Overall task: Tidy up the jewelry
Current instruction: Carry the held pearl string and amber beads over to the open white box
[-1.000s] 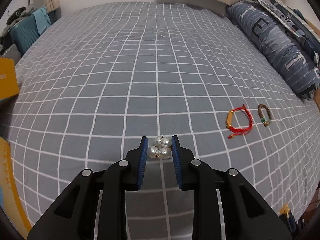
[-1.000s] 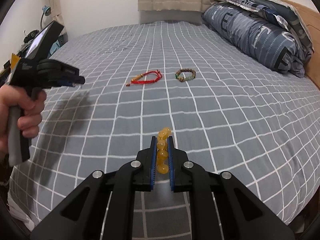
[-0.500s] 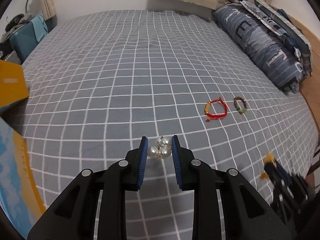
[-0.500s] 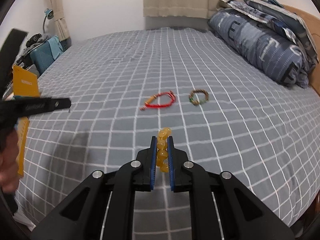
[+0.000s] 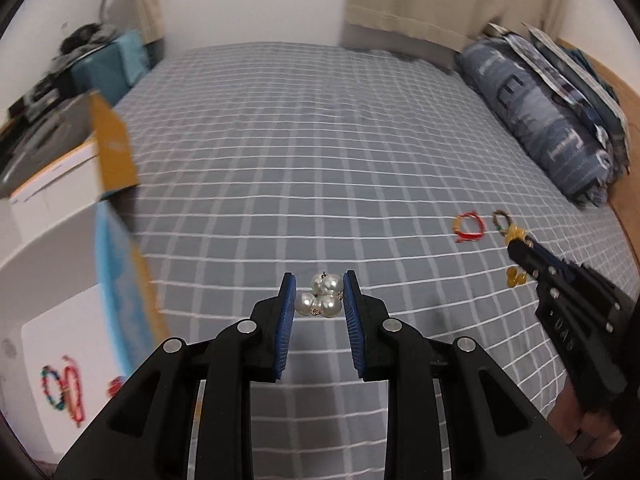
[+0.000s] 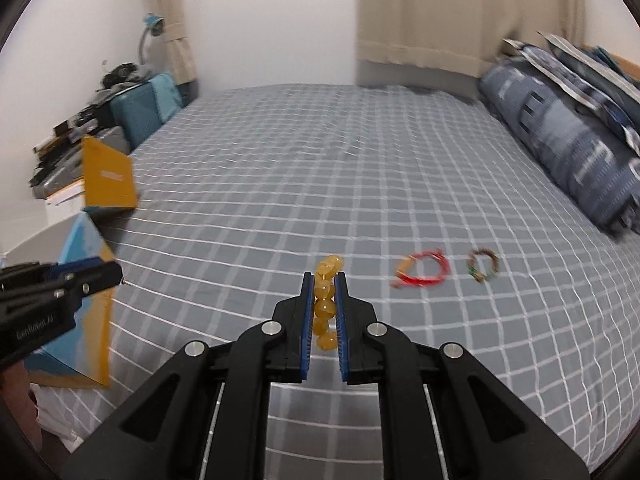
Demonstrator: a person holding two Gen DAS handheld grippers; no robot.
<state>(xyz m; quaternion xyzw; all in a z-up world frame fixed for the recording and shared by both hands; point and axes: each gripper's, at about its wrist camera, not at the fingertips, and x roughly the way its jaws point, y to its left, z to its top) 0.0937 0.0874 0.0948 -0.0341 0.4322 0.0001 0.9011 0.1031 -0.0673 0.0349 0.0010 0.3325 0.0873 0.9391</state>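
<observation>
My left gripper [image 5: 319, 295] is shut on a cluster of white pearls [image 5: 322, 300], held above the grey checked bed [image 5: 312, 152]. My right gripper [image 6: 323, 285] is shut on a yellow bead bracelet [image 6: 325, 302]; it also shows at the right of the left wrist view as the right gripper [image 5: 516, 240]. A red cord bracelet [image 6: 422, 268] and a brown bead bracelet [image 6: 483, 264] lie on the bed to the right. At lower left an open white box [image 5: 52, 352] holds colourful bracelets [image 5: 64, 392].
The box's yellow and blue flaps [image 5: 114, 152] stand up at the bed's left edge. A blue patterned duvet roll [image 6: 568, 152] lies along the right side. A cluttered side table with a teal case [image 6: 144, 108] is at far left. The left gripper [image 6: 56, 292] enters the right wrist view.
Both grippers rose and swung left with their jewelry still held. The open box with bracelets has come into the left wrist view. The bracelets on the bed now lie farther right.
</observation>
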